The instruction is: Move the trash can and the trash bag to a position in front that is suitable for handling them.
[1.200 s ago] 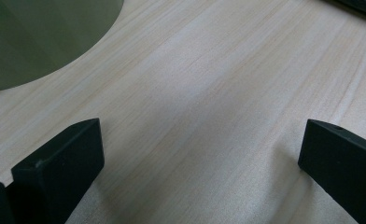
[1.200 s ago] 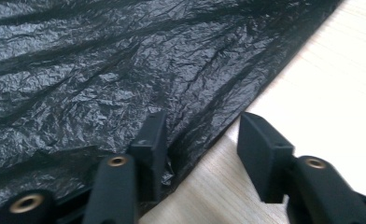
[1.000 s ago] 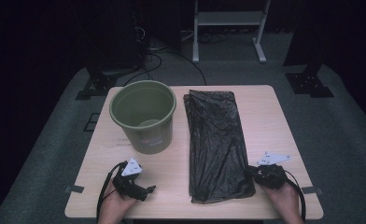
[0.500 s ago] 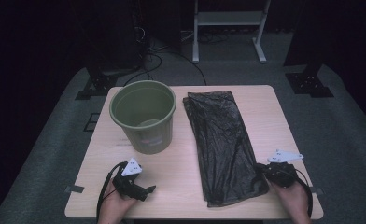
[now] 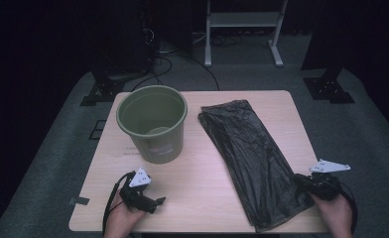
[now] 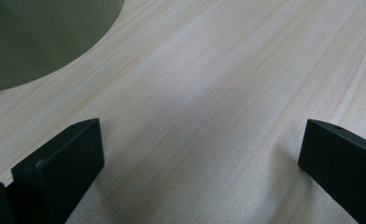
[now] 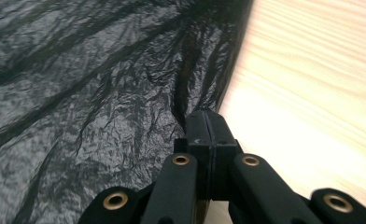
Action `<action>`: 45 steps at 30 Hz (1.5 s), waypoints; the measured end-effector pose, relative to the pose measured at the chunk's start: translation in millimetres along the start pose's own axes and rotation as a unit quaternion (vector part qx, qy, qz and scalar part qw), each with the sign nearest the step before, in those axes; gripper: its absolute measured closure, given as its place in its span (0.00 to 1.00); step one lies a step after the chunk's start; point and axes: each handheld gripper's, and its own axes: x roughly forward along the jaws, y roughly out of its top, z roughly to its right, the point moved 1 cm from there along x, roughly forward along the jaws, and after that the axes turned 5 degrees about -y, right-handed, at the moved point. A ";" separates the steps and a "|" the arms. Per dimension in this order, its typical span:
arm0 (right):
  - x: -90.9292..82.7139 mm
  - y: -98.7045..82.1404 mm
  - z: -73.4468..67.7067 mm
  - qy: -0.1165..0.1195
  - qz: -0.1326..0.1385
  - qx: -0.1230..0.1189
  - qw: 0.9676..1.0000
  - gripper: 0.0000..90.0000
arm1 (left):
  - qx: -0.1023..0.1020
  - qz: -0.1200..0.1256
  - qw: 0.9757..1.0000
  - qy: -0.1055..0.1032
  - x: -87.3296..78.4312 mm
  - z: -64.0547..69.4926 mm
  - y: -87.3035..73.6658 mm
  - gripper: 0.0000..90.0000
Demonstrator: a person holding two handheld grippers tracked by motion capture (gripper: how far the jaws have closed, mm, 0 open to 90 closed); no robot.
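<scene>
Pale wooden table [image 5: 202, 173] under everything, both claws at its near edge. Black bag [image 5: 247, 158] flat and crinkled, slanting from the far middle down to the near right corner, its near right edge pinched in the right claw [image 5: 301, 182]; seen along that claw [image 7: 208, 126], jaws clenched together on the bag's edge [image 7: 102, 93], film spreading ahead and to one side, bare wood [image 7: 312, 84] on the other. Green bin [image 5: 153, 124] upright and open-topped, just ahead of the left claw [image 5: 155, 202] and well apart from the right one, beside the bag without touching it. Left claw low over bare wood, jaws spread wide and released, nothing between them; along its jaws [image 6: 200, 158], plain wood grain ahead and the bin's curved wall [image 6: 36, 37] at the upper corner. Left hand [image 5: 125, 218] and right hand [image 5: 336, 210] each wrapped round a claw at the table's near rim.
</scene>
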 end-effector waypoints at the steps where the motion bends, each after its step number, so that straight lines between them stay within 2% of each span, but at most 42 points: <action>1: -1.3 -2.5 3.2 -0.004 -0.002 0.002 1.000 1.00 | 0.000 0.000 1.000 0.000 0.0 0.0 0.0 0.00; 4: -5.2 -8.6 10.9 -0.016 -0.007 0.010 1.000 0.97 | 0.000 0.000 1.000 0.000 0.0 0.0 0.0 0.00; 6: -9.6 -9.2 13.5 -0.022 -0.001 0.016 1.000 0.89 | 0.000 0.000 1.000 0.000 0.0 0.0 0.0 0.00; 8: -14.6 -6.1 12.5 -0.027 0.012 0.016 0.999 0.78 | 0.000 0.000 1.000 0.000 0.0 -0.1 0.0 0.00; 9: -16.3 -2.7 10.0 -0.023 0.017 0.016 0.999 0.71 | 0.000 0.000 1.000 0.000 0.0 0.0 0.0 0.00; 12: -16.4 6.3 1.1 -0.013 0.027 0.007 1.000 0.62 | 0.000 0.000 1.000 0.000 0.0 0.0 0.0 0.00; 13: -13.1 13.7 -6.7 -0.002 0.029 0.001 1.000 0.56 | 0.000 0.000 1.000 0.000 0.0 0.0 0.0 0.00; 14: -13.1 13.7 -6.7 -0.002 0.029 0.001 1.000 0.56 | 0.000 0.000 1.000 0.000 0.0 0.0 0.0 0.00; 18: -4.2 28.2 -19.9 0.026 0.036 0.003 0.999 0.42 | 0.000 0.000 1.000 0.000 0.0 0.0 0.0 0.00; 19: 0.9 34.7 -26.5 0.039 0.036 0.001 0.999 0.35 | 0.000 0.000 1.000 0.000 0.0 -0.1 0.0 0.00; 24: 14.9 43.2 -38.8 0.052 0.023 -0.017 0.998 0.30 | 0.000 0.000 1.000 0.000 0.0 0.0 0.0 0.00; 28: 29.1 50.1 -47.8 0.061 0.006 -0.024 0.998 0.31 | 0.000 0.000 1.000 0.000 0.0 -0.1 0.0 0.00; 30: 37.0 52.9 -50.5 0.057 -0.001 -0.028 0.998 0.33 | 0.000 0.000 1.000 0.000 0.0 -0.1 0.0 0.00; 34: 51.5 55.6 -50.9 0.050 -0.012 -0.031 0.998 0.36 | 0.000 0.000 1.000 0.000 0.0 -0.1 0.0 0.00; 37: 59.2 56.8 -49.8 0.047 -0.019 -0.032 0.998 0.42 | 0.000 0.000 1.000 0.000 0.0 -0.1 0.1 0.00; 41: 61.4 56.2 -49.6 0.049 -0.022 -0.026 0.998 0.55 | 0.000 0.000 1.000 0.000 0.0 0.0 0.1 0.00; 44: 58.7 55.5 -49.5 0.050 -0.022 -0.026 0.998 0.78 | 0.000 0.000 1.000 0.000 0.0 0.0 0.0 0.00; 45: 58.1 55.1 -49.1 0.052 -0.023 -0.027 0.998 0.88 | 0.000 0.000 1.000 0.000 0.0 0.0 0.0 0.00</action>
